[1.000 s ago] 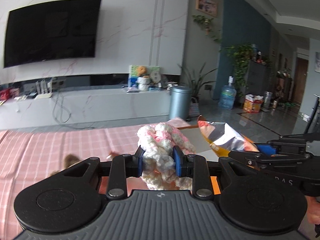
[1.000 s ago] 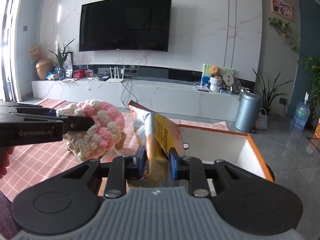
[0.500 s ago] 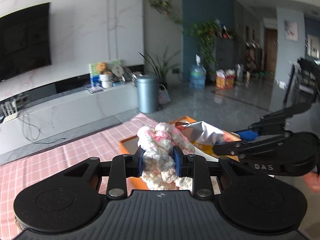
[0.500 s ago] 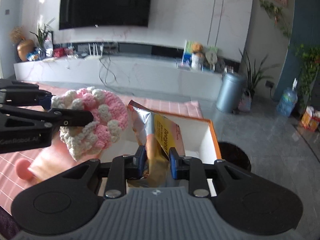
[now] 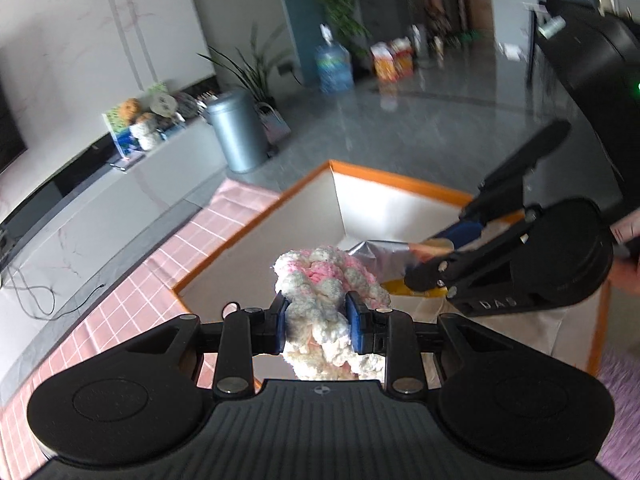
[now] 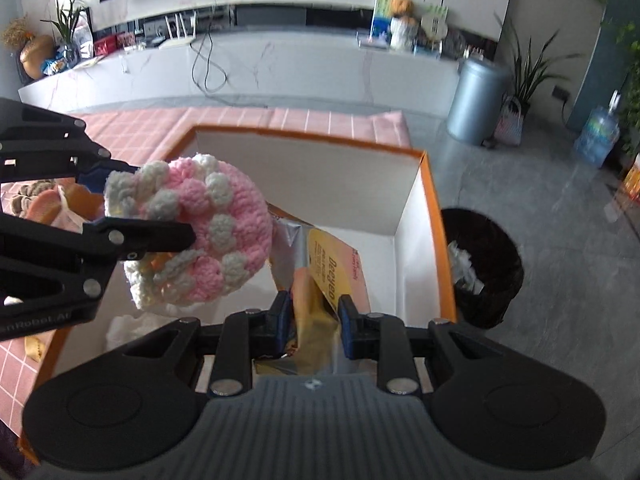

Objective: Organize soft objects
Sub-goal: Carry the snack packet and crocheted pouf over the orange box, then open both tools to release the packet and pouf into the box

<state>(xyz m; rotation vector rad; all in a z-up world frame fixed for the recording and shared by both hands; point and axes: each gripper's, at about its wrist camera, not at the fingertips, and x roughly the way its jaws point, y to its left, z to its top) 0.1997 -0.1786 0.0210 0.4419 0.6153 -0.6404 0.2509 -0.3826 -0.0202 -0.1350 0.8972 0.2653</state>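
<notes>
Your left gripper (image 5: 316,320) is pinching the pink-and-white crocheted piece (image 5: 328,296) between its blue pads, jaws narrowed around the yarn, and you are holding it in the air over the open white box with the orange rim (image 5: 384,178). Your right gripper (image 6: 312,322) is clamping the yellow snack bag (image 6: 332,276) low on its crumpled body, with the silver lining of the torn top (image 6: 290,234) standing up over the same box.

Both things are looking light and yielding. The crochet is compressing visibly where the pads are biting, so it is unlikely to slip, but it will probably cling to the pads a little when you are letting go. You are gripping it through a thick fold, which is the right place; a loose edge would likely stretch.

The bag is a different matter: the foil is slick and crinkly, and whatever remains inside may crush. You are holding it where the film is bunched, which seems safest. The two items are sitting very close, the crochet just beside the bag's top, so watch that they are not snagging each other.
</notes>
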